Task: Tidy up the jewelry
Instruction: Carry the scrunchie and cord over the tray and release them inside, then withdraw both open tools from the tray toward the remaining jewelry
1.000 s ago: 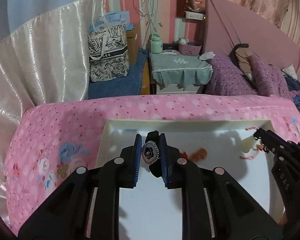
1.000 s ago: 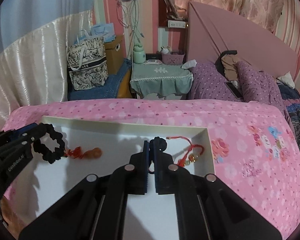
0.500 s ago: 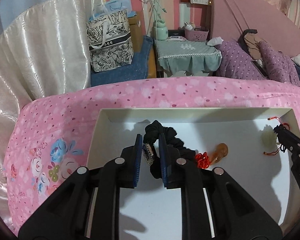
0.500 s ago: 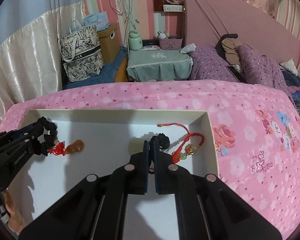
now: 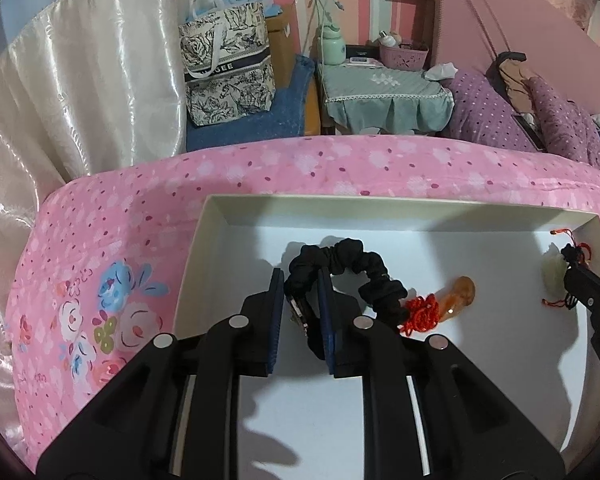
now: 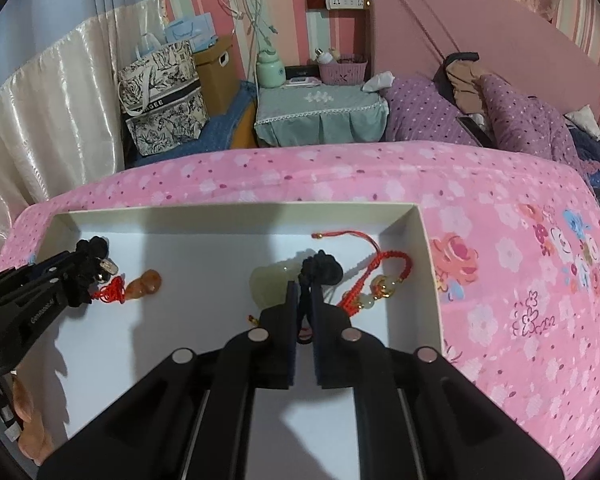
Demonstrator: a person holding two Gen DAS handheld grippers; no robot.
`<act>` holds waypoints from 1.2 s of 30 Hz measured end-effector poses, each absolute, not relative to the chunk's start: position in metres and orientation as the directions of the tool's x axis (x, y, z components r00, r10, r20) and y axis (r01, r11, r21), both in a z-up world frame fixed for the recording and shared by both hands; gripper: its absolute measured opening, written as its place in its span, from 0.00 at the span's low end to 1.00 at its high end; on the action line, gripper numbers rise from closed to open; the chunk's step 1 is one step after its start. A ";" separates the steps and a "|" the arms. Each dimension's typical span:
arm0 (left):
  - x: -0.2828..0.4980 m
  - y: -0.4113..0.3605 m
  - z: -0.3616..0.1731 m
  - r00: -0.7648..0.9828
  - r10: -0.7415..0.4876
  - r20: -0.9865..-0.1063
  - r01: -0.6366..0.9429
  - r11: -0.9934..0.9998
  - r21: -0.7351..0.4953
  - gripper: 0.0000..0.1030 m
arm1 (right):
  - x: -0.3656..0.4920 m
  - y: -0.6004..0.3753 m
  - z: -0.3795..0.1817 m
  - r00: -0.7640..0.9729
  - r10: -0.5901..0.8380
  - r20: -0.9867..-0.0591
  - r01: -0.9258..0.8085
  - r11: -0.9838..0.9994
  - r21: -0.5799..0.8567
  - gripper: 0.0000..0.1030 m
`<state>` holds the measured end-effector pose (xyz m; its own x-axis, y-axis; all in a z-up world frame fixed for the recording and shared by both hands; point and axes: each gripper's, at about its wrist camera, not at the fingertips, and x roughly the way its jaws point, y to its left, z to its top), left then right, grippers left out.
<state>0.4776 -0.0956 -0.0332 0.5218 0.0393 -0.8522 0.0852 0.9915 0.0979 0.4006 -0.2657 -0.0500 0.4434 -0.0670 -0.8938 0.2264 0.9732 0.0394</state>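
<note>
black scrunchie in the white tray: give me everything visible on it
The black gathered-fabric scrunchie is a soft, ruched loop lying inside the shallow white cardboard tray, near its left wall. A small silver-rimmed charm hangs on it. The left claw pinches it at that charm end; the rest arcs away to the right, ending against the red knotted cord of an orange gourd-shaped pendant.

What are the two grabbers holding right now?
Left gripper: shut on the black fabric scrunchie.
Right gripper: jaws opening, with the black cord of a pale jade pendant between them.
</note>
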 end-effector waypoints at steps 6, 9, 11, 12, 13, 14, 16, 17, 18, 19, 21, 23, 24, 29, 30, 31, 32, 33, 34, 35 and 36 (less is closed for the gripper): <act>0.467 -0.098 -0.013 0.540 0.051 -0.840 0.084 0.990 0.114 0.37 | 0.397 -0.269 -0.044 0.445 -0.050 -0.894 0.230 0.971 0.061 0.08; 0.459 -0.097 0.006 0.564 0.063 -0.823 0.072 0.989 0.126 0.47 | 0.393 -0.267 -0.035 0.456 -0.056 -0.888 0.221 0.974 0.051 0.08; 0.451 -0.097 0.020 0.588 0.076 -0.806 0.065 0.988 0.140 0.57 | 0.391 -0.266 -0.029 0.466 -0.061 -0.883 0.218 0.975 0.048 0.37; 0.447 -0.096 0.027 0.601 0.077 -0.796 0.061 0.988 0.142 0.63 | 0.388 -0.264 -0.023 0.486 -0.090 -0.870 0.227 0.974 0.026 0.59; 0.444 -0.095 0.033 0.609 0.078 -0.789 0.057 0.988 0.142 0.67 | 0.385 -0.262 -0.018 0.504 -0.113 -0.856 0.232 0.973 0.008 0.61; 0.439 -0.094 0.040 0.621 0.077 -0.780 0.054 0.989 0.141 0.68 | 0.383 -0.261 -0.015 0.509 -0.121 -0.852 0.229 0.974 -0.001 0.61; 0.432 -0.091 0.048 0.627 0.077 -0.776 0.053 0.989 0.140 0.69 | 0.380 -0.261 -0.008 0.509 -0.103 -0.855 0.221 0.975 0.015 0.61; 0.428 -0.088 0.053 0.629 0.072 -0.774 0.053 0.989 0.136 0.69 | 0.377 -0.261 -0.005 0.514 -0.104 -0.851 0.223 0.975 0.016 0.60; 0.423 -0.085 0.058 0.633 0.066 -0.771 0.052 0.991 0.127 0.72 | 0.372 -0.261 0.001 0.522 -0.109 -0.846 0.222 0.975 0.012 0.60; 0.419 -0.082 0.062 0.637 0.061 -0.768 0.049 0.992 0.119 0.76 | 0.368 -0.261 0.006 0.527 -0.114 -0.842 0.222 0.975 0.007 0.60; 0.406 -0.073 0.070 0.651 0.040 -0.758 0.041 0.995 0.088 0.83 | 0.357 -0.263 0.016 0.542 -0.124 -0.831 0.227 0.974 0.003 0.61; 0.391 -0.065 0.076 0.662 0.012 -0.750 0.047 0.997 0.058 0.84 | 0.343 -0.266 0.026 0.560 -0.140 -0.817 0.239 0.971 -0.002 0.63; 0.384 -0.063 0.077 0.663 0.002 -0.749 0.053 0.997 0.050 0.85 | 0.335 -0.266 0.031 0.566 -0.154 -0.810 0.245 0.969 -0.013 0.65; 0.342 -0.047 0.083 0.685 -0.034 -0.728 0.067 0.998 0.016 0.88 | 0.295 -0.267 0.049 0.592 -0.201 -0.781 0.260 0.964 -0.051 0.74; 0.331 -0.044 0.085 0.691 -0.038 -0.722 0.067 0.998 0.011 0.91 | 0.284 -0.268 0.053 0.598 -0.206 -0.775 0.269 0.962 -0.048 0.77; 0.326 -0.042 0.085 0.695 -0.041 -0.718 0.067 0.998 0.007 0.93 | 0.274 -0.270 0.057 0.604 -0.207 -0.770 0.277 0.960 -0.041 0.77; 0.314 -0.039 0.087 0.703 -0.044 -0.710 0.069 0.998 0.006 0.94 | 0.263 -0.271 0.061 0.609 -0.203 -0.767 0.280 0.960 -0.031 0.77; 0.302 -0.038 0.089 0.712 -0.049 -0.701 0.076 0.997 0.008 0.97 | 0.256 -0.271 0.062 0.611 -0.200 -0.766 0.281 0.959 -0.027 0.77; 0.294 -0.037 0.089 0.718 -0.053 -0.694 0.083 0.996 0.010 0.97 | 0.248 -0.271 0.064 0.610 -0.200 -0.766 0.281 0.959 -0.027 0.77; 0.282 -0.035 0.090 0.725 -0.055 -0.687 0.092 0.996 0.017 0.97 | 0.240 -0.271 0.065 0.612 -0.200 -0.765 0.281 0.959 -0.026 0.77; 0.269 -0.033 0.089 0.729 -0.052 -0.682 0.098 0.995 0.029 0.97 | 0.231 -0.271 0.067 0.616 -0.194 -0.764 0.279 0.960 -0.019 0.78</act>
